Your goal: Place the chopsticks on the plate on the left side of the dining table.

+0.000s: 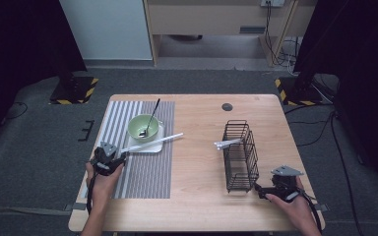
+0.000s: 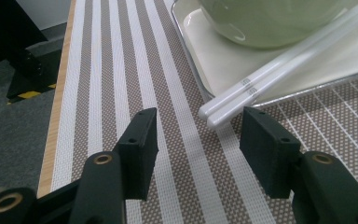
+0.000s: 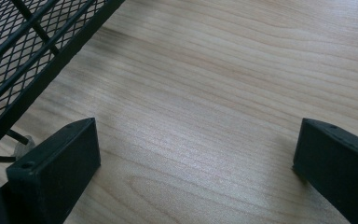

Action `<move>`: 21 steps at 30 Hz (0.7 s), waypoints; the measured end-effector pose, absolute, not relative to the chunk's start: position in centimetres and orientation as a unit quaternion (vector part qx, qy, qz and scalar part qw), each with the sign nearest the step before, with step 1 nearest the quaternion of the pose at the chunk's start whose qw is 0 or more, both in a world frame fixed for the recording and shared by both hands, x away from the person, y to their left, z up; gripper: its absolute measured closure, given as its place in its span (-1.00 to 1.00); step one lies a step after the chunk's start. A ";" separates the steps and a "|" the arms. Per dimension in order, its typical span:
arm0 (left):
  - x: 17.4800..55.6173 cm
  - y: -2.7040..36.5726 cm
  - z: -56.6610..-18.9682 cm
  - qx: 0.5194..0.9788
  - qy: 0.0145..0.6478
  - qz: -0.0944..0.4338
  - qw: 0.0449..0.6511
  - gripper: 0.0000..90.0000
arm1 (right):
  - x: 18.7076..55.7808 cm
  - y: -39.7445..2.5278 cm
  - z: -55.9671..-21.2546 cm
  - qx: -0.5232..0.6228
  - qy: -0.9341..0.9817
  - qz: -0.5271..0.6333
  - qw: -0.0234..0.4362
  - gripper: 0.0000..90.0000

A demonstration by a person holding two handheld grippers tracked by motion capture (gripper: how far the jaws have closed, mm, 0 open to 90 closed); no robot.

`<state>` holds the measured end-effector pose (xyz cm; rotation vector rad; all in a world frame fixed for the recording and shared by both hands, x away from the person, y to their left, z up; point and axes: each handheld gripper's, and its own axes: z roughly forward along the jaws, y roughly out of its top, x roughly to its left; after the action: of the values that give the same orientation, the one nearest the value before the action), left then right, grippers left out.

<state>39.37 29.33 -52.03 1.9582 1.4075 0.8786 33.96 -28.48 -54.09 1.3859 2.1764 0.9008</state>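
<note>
A pair of white chopsticks [image 1: 152,142] lies across a white square tray [image 1: 152,146] on the striped placemat [image 1: 142,172], beside a green bowl [image 1: 142,128] holding a black spoon [image 1: 151,118]. My left gripper [image 1: 122,157] is open at their near ends. In the left gripper view the chopsticks [image 2: 270,74] end just ahead of the gap of that gripper [image 2: 198,140], closer to the right jaw and not touching it. My right gripper [image 1: 262,189] stands open on bare wood by the near corner of a black wire basket [image 1: 240,155]. In its own view, the right gripper [image 3: 196,158] holds nothing.
A white utensil [image 1: 228,143] sticks out of the wire basket's left side. The basket's mesh [image 3: 23,42] is close to my right gripper's left jaw. A round dark grommet [image 1: 227,106] sits at the table's far edge. Bare wood lies between placemat and basket.
</note>
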 end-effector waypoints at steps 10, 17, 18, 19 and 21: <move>40.0 29.2 -52.1 0.737 0.528 0.321 0.276 0.02 | 34.0 -28.5 -54.1 0.496 0.780 0.323 0.202 -0.99; 40.3 29.5 -52.3 0.731 0.532 0.326 0.276 0.02 | 34.0 -28.5 -54.1 0.495 0.781 0.323 0.202 -0.99; 40.4 29.6 -52.4 0.730 0.533 0.326 0.277 0.02 | 34.0 -28.5 -54.1 0.495 0.781 0.323 0.202 -0.99; 40.5 29.6 -52.4 0.729 0.535 0.325 0.278 0.02 | 34.0 -28.5 -54.1 0.495 0.781 0.323 0.202 -0.99; 40.6 29.7 -52.3 0.728 0.537 0.323 0.278 0.02 | 34.0 -28.5 -54.1 0.495 0.781 0.323 0.202 -0.99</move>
<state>40.65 29.71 -52.34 1.9540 1.4422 0.8676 34.00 -28.50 -54.09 1.3831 2.1801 0.9027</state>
